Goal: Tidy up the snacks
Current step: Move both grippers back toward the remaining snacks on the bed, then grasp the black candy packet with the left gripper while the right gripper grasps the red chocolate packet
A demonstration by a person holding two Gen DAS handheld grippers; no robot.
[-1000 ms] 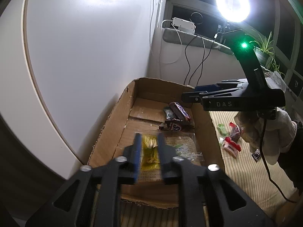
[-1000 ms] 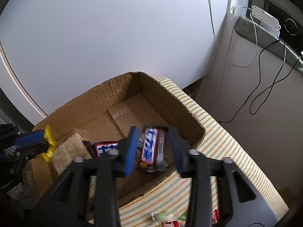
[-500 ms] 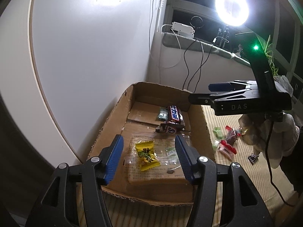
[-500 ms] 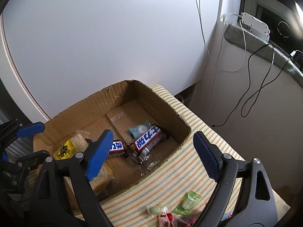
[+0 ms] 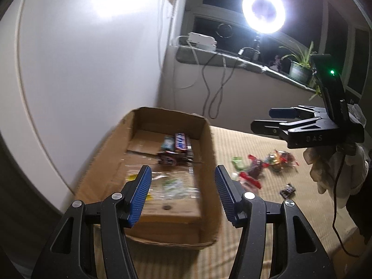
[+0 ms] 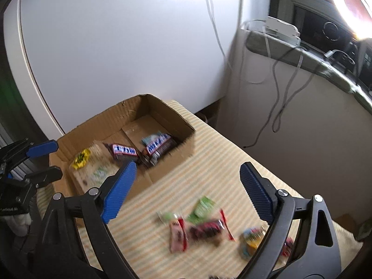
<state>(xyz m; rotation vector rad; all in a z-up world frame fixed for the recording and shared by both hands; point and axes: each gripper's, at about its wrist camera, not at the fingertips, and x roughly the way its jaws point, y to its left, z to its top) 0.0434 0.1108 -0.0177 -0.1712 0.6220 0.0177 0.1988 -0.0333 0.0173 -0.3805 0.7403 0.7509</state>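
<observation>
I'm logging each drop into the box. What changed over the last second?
Both claws let go. The left claw released the yellow candy, which now lies on the flat packet in the cardboard box. The right claw dropped the blue-labelled bar beside the other bar; its jaws are opening, empty, and it pulled back over the loose snacks. The box stayed put.

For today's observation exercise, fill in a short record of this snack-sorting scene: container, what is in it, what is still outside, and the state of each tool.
container: open cardboard box on a striped cloth
in box: two chocolate bars, yellow candy on a clear packet
outside box: loose wrapped snacks on the cloth
left tool: open, nothing between the pads
right tool: jaws opening, nothing held, over the loose snacks
</observation>
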